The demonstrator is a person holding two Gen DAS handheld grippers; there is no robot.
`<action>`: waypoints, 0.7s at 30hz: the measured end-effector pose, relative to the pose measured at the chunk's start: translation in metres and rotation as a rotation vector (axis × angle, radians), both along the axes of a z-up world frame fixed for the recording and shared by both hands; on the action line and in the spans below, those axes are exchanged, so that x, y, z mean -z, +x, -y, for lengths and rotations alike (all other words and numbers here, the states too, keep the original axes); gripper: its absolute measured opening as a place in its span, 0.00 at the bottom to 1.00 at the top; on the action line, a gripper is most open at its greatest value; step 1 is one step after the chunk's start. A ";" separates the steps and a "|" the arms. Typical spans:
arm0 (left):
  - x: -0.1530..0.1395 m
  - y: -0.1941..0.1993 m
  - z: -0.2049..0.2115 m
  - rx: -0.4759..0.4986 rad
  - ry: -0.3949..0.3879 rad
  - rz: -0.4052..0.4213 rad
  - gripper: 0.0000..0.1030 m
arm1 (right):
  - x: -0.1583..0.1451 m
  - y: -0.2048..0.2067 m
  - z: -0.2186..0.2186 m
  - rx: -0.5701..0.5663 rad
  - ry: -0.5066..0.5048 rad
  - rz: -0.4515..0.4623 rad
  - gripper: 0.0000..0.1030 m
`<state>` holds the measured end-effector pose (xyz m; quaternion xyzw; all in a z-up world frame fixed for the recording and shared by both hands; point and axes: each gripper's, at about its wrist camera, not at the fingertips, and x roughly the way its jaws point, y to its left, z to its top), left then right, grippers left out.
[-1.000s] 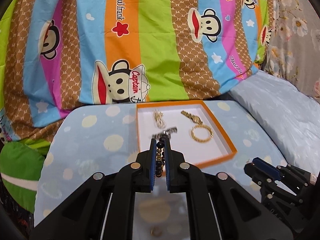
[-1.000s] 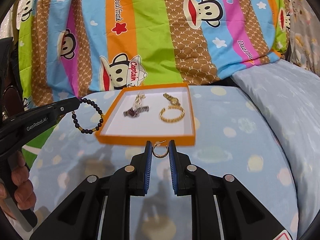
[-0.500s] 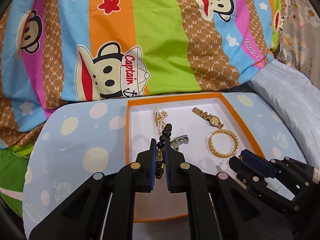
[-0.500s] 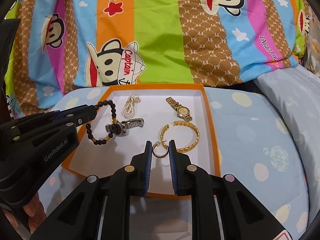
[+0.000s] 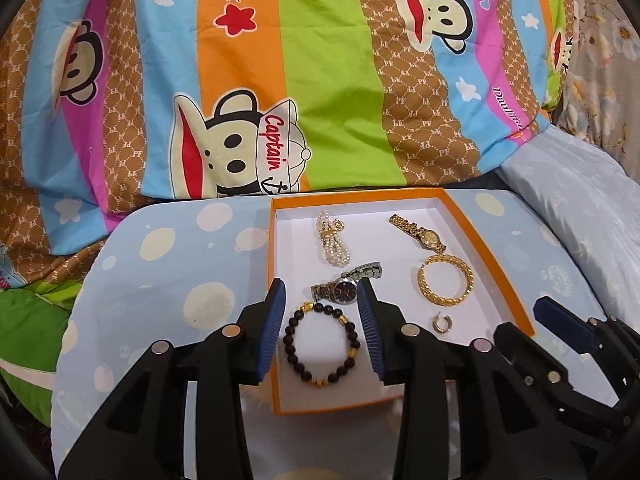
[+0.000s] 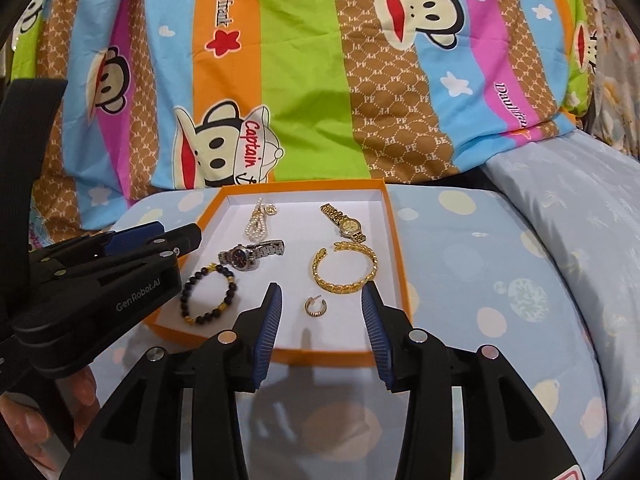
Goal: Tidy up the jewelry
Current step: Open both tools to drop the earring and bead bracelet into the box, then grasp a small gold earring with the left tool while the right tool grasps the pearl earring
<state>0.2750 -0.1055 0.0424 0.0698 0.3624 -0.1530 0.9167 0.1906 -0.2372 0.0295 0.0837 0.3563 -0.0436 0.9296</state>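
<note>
Both tongs are wide open and hold nothing. Between the blue pads of the left gripper (image 5: 322,332) lies the dark bead bracelet (image 5: 321,346), flat on the white floor of the orange box (image 5: 496,256). The right gripper (image 6: 322,330) hangs over the near edge of the box, with the small gold hoop earring (image 6: 314,305) lying loose between its pads. All the jewelry is in the box: a pearl piece (image 5: 333,240) at the back, a gold watch (image 5: 420,234) beside it, a silver watch (image 5: 346,286) in the middle, and a gold chain bangle (image 5: 445,283) on the right. I think these things are all light. The bead bracelet is floppy and would sag, so pinch it across a few beads. The earring is tiny, hard and slippery, so it needs a careful pinch across its ring. The bangle looks stiff and can be held by its rim. The near wall of the box is partly hidden behind the black gripper arms. It is hard to tell if the earring has a pin or clasp.
</note>
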 end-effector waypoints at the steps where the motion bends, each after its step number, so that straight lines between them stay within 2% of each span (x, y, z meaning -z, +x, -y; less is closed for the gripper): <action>1: -0.002 -0.005 -0.001 0.002 -0.002 0.001 0.37 | -0.004 -0.008 0.000 0.003 0.003 0.007 0.43; 7: -0.024 -0.051 -0.033 0.007 -0.049 0.018 0.54 | -0.014 -0.063 -0.003 0.009 0.013 0.012 0.45; 13: -0.024 -0.093 -0.070 -0.020 -0.067 -0.002 0.55 | -0.006 -0.118 -0.010 0.017 0.031 -0.030 0.45; 21: 0.006 -0.134 -0.099 -0.053 -0.050 -0.095 0.55 | 0.013 -0.158 -0.043 -0.036 0.042 -0.089 0.45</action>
